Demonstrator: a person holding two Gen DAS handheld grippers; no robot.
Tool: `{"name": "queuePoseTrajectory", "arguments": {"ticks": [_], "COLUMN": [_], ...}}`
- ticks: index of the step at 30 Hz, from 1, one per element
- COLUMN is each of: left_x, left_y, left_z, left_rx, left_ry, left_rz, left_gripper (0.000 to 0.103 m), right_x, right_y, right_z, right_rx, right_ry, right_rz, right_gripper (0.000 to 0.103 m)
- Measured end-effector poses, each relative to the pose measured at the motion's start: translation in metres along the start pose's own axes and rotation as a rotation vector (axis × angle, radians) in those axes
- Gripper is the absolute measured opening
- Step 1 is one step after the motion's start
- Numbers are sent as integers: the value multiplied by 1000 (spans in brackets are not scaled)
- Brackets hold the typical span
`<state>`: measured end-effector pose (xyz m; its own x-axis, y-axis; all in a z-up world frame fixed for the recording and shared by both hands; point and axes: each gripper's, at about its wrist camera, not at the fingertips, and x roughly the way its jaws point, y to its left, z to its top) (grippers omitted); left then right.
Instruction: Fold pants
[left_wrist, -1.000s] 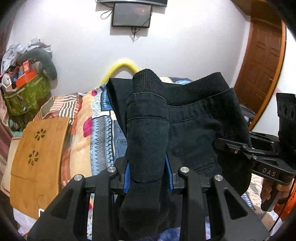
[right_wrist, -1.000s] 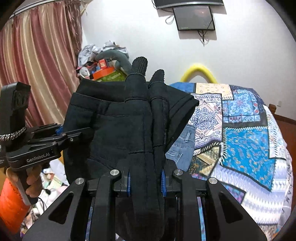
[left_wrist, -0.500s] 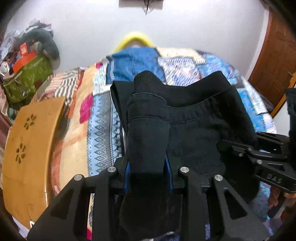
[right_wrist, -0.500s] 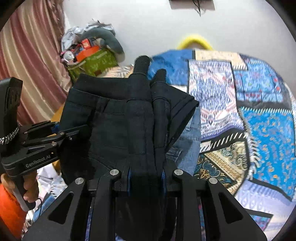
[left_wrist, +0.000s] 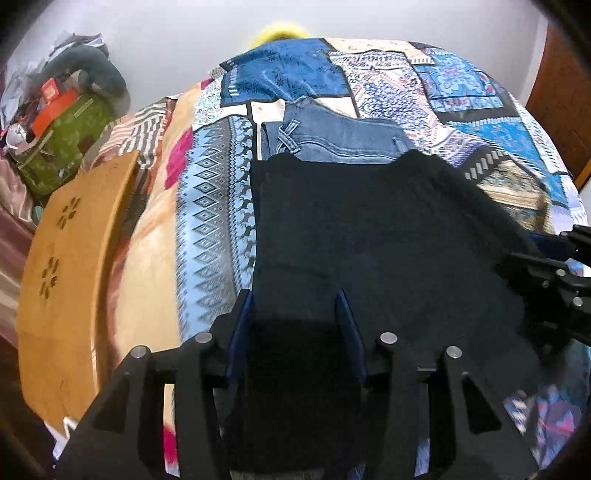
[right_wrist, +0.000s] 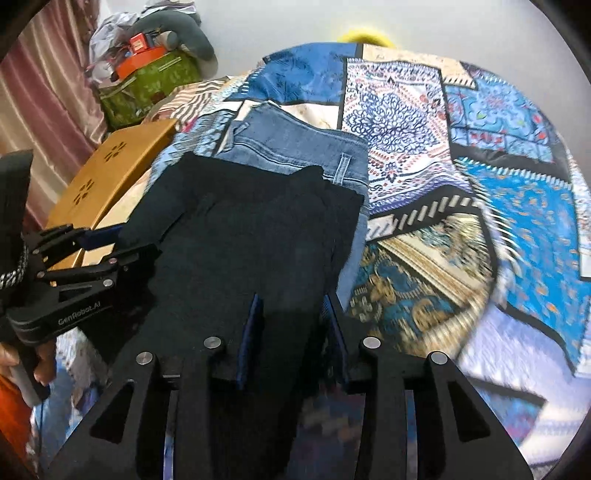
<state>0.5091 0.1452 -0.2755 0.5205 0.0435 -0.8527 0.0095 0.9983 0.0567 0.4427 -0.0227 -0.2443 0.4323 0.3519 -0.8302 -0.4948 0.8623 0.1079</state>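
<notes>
Patchwork bedspread (left_wrist: 458, 92) fills the scene, blues and creams, running up to a pale wall (left_wrist: 177, 33) at twelve o'clock. A wooden lap tray (left_wrist: 70, 258) sits at nine o'clock, a green bag (right_wrist: 147, 88) heaped with clutter at ten. Folded blue jeans (left_wrist: 340, 136) lie flat on the bed. And here are the black pants (left_wrist: 369, 240), dark and matte, spread across the bedspread with the far edge overlapping the jeans. Left gripper (left_wrist: 295, 314) has its jaws parted, black cloth lying loose between the blue pads. Right gripper (right_wrist: 291, 314) likewise, jaws apart over the fabric, at the pants' right side.
</notes>
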Motion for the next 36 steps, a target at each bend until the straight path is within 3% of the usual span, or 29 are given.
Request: {"name": "queuePoseTrajectory", "arguments": {"ticks": [5, 11, 15, 20, 25, 29, 32, 36], "left_x": [-77, -207, -296, -380, -437, -466, -479, -487], "left_y": [-3, -14, -26, -38, -45, -48, -51, -55], "left_z": [-10, -28, -55, -101, -151, -184, -204, -223], "left_rx": [-9, -12, -7, -14, -38, -52, -68, -66], "left_ry": [-101, -311, -474, -627, -747, -798, -833, -855], "left_rz": [-26, -31, -13, 2, 7, -21, -2, -1], "left_gripper": [46, 46, 46, 48, 60, 67, 75, 98], "right_x": [-61, -170, -243, -325, -372, -388, -391, -391], "right_y": [9, 34, 56, 85, 106, 122, 129, 130], "right_z": [-11, -28, -46, -81, -120, -147, -161, -166], "right_rx": [-37, -64, -82, -101, -92, -85, -72, -45], "right_ry": [-112, -332, -486, -668, -777, -841, -868, -861], "right_rz": [-4, 10, 19, 47, 102, 73, 47, 33], "right_gripper": [33, 33, 33, 33, 33, 35, 49, 70]}}
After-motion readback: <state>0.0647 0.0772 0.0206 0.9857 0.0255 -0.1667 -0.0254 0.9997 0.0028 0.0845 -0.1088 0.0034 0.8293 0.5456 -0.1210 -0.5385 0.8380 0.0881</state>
